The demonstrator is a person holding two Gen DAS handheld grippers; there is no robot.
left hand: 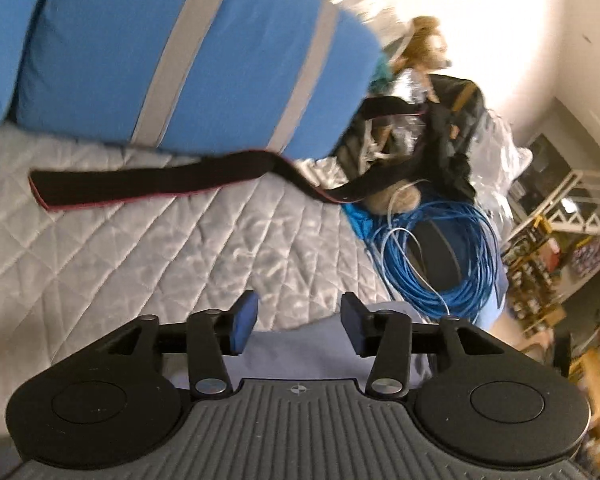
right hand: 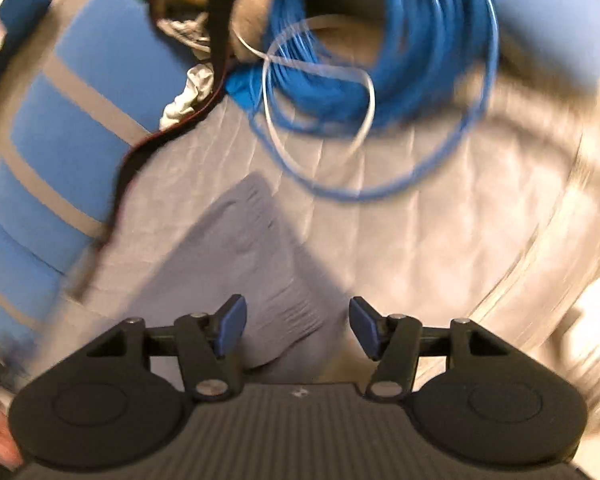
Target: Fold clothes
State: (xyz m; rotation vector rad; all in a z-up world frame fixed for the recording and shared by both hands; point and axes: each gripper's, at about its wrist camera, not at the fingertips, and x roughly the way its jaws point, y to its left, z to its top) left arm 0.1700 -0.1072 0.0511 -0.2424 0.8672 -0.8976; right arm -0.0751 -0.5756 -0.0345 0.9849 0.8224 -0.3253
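Step in hand looks like a release btwn folds. Left gripper point(left hand: 298, 322) and right gripper point(right hand: 296, 326) both stand partly open w/ nothing in them. Grey garment point(right hand: 236, 256) lies on the quilted bed point(right hand: 420, 240), lower centre of right view, just under the pads; long axis runs lower centre to centre, narrow end twd the blue cable coil point(right hand: 380, 40). Next move prob needs a fresh edge pinch.
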